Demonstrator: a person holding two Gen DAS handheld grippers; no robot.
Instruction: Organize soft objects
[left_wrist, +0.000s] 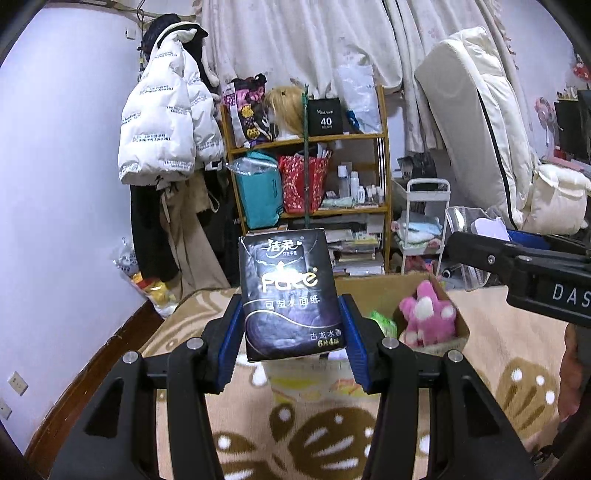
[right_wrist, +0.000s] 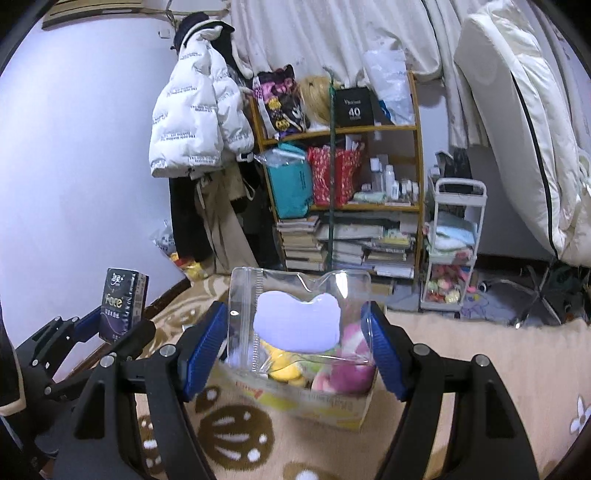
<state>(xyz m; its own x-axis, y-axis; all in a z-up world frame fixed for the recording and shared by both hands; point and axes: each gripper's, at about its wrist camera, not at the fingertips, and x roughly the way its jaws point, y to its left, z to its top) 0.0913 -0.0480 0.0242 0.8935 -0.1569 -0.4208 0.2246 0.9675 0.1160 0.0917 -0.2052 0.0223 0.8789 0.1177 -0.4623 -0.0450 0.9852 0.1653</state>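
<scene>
Glossy tissue pack (left_wrist: 291, 291), crinkly pouch (right_wrist: 295, 317).

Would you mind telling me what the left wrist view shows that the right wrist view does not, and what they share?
Only the left wrist view shows the front of the dark tissue pack close up, clamped in the left claw, and a green packet in the cardboard box.

Only the right wrist view shows the clear zip bag whole between the right claw's pads, with a pale cutout inside it, and a yellow plush in the box.

Both show the pink plush, the box, the patterned rug and the wooden shelf.
</scene>
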